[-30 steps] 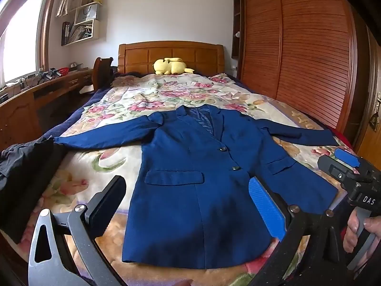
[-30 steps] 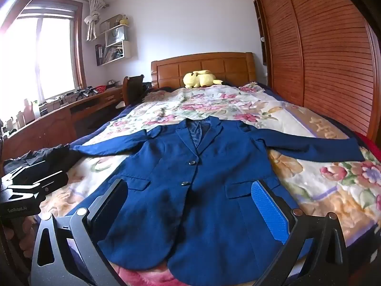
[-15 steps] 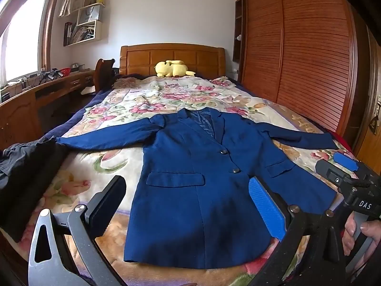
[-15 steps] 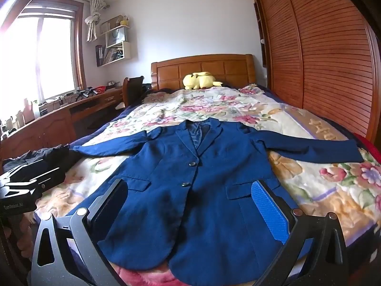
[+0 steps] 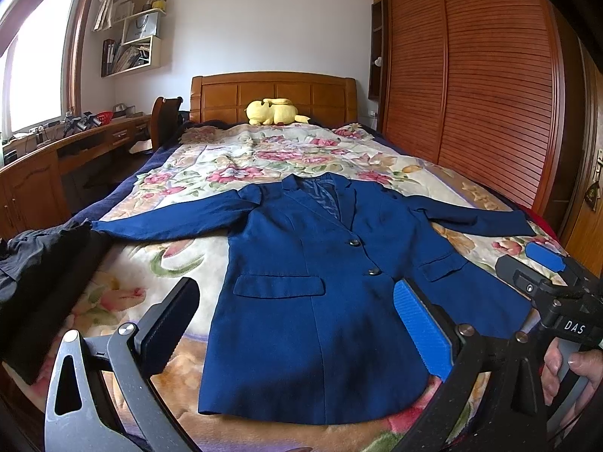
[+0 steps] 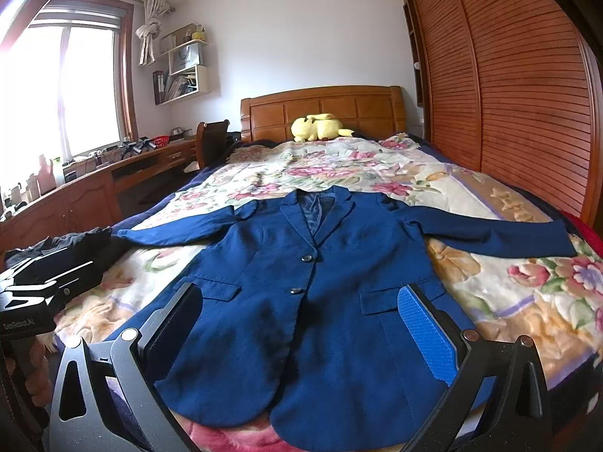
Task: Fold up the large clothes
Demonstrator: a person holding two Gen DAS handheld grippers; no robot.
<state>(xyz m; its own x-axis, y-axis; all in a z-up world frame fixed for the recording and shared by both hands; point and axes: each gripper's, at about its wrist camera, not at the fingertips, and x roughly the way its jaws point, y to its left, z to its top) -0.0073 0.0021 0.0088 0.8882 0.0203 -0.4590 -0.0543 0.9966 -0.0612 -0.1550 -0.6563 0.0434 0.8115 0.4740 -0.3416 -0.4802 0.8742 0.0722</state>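
The navy jacket (image 5: 320, 301) lies flat and face up on the floral bed (image 5: 233, 165), buttoned, both sleeves spread wide, so no fold looks started and the whole task seems to remain. The left gripper (image 5: 297, 324) and the right gripper (image 6: 301, 324) hover above the hem, jaws released and empty. The right wrist view shows the far sleeve cuff fully; the left wrist view alone shows the right hand (image 5: 573, 373) (on its handle).
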